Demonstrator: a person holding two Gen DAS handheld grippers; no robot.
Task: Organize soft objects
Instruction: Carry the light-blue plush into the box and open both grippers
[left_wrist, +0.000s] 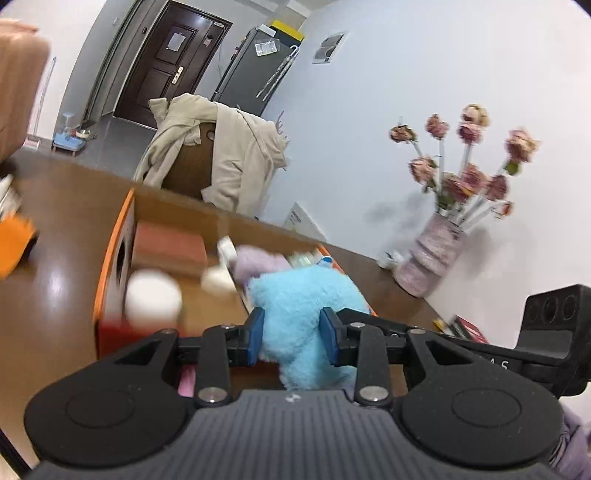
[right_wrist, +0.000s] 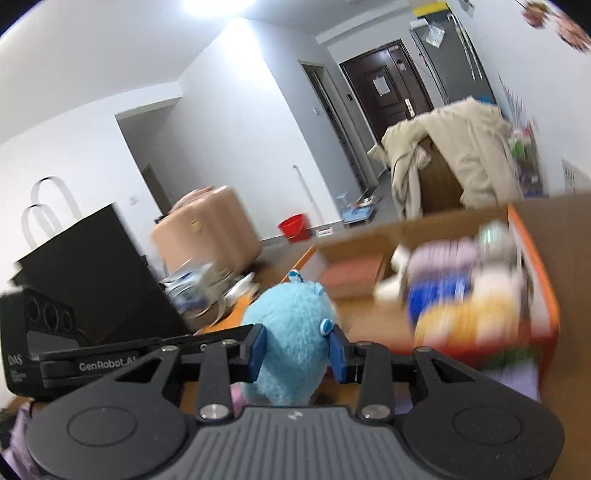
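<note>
Gripping the light blue plush toy (left_wrist: 303, 314) from 2 sides, both grippers have it pinched between their blue pads. In the left wrist view the left gripper (left_wrist: 291, 334) sits low in the centre of the frame, its jaws clenched on the toy's fur, which bulges out above and below the pads. The other tool's black body juts in at the right edge of that frame. In the right wrist view the right gripper (right_wrist: 297, 352) is likewise closed on the plush toy (right_wrist: 290, 332), at the lower centre of the frame, with a small blue button-like part of the toy just beside the right-hand pad.

The toy is held above the brown table (left_wrist: 55, 229), in front of an orange-rimmed cardboard box (left_wrist: 114, 236). Inside the box lie blurred soft things: a lilac item (left_wrist: 258, 262), a white one (left_wrist: 153, 295) and a reddish block (left_wrist: 170, 243).

Behind the box, a beige coat (left_wrist: 236, 155) hangs over a chair in the upper middle. A vase of pink flowers (left_wrist: 436, 254) stands on the table at the right. A dark door (left_wrist: 166, 62) shows at the upper left.
</note>
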